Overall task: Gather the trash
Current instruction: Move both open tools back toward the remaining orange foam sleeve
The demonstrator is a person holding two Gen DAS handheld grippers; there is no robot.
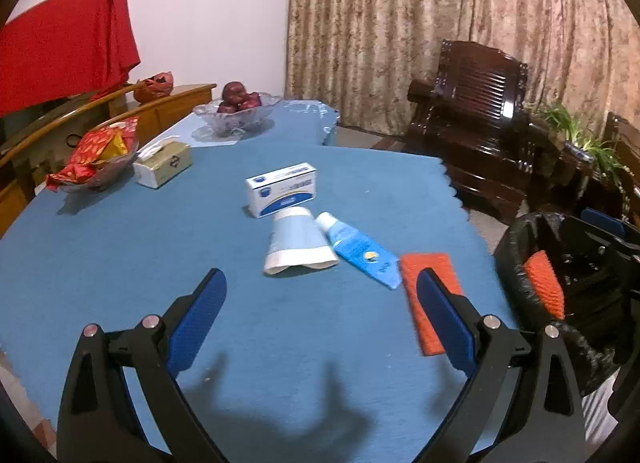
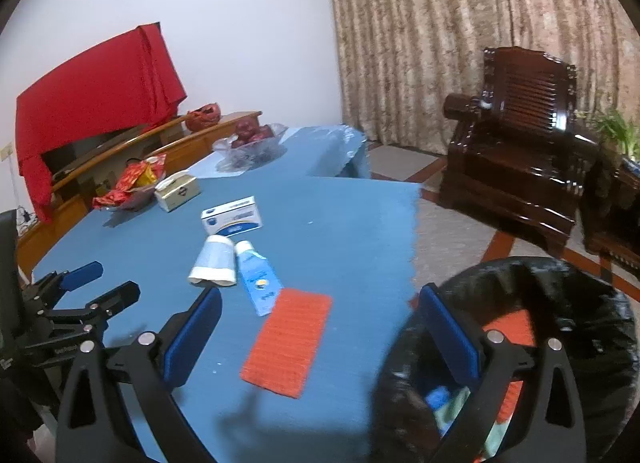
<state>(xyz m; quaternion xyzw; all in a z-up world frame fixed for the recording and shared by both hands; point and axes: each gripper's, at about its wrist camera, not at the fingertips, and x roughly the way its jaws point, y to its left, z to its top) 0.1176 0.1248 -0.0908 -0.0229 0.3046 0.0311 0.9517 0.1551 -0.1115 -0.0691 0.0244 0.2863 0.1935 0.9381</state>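
On the blue tablecloth lie a white-and-blue box [image 1: 282, 188] [image 2: 232, 215], a pale blue squashed tube [image 1: 298, 243] [image 2: 214, 261], a bright blue tube [image 1: 360, 251] [image 2: 256, 277] and a flat orange packet [image 1: 430, 291] [image 2: 288, 341]. My left gripper [image 1: 320, 283] is open and empty above the cloth, near side of the tubes. My right gripper [image 2: 320, 295] is open and empty, its right finger over the black-lined trash bin [image 2: 560, 303] [image 1: 516, 263], which holds an orange packet and other trash. The left gripper [image 2: 92, 283] shows at the left of the right wrist view.
At the table's far left stand a tissue box [image 1: 162, 163], a glass bowl of red snack packets [image 1: 96, 155] and a glass fruit bowl [image 1: 238, 109]. A dark wooden armchair [image 1: 472, 123] stands beyond the table's right edge. A wooden bench runs along the left.
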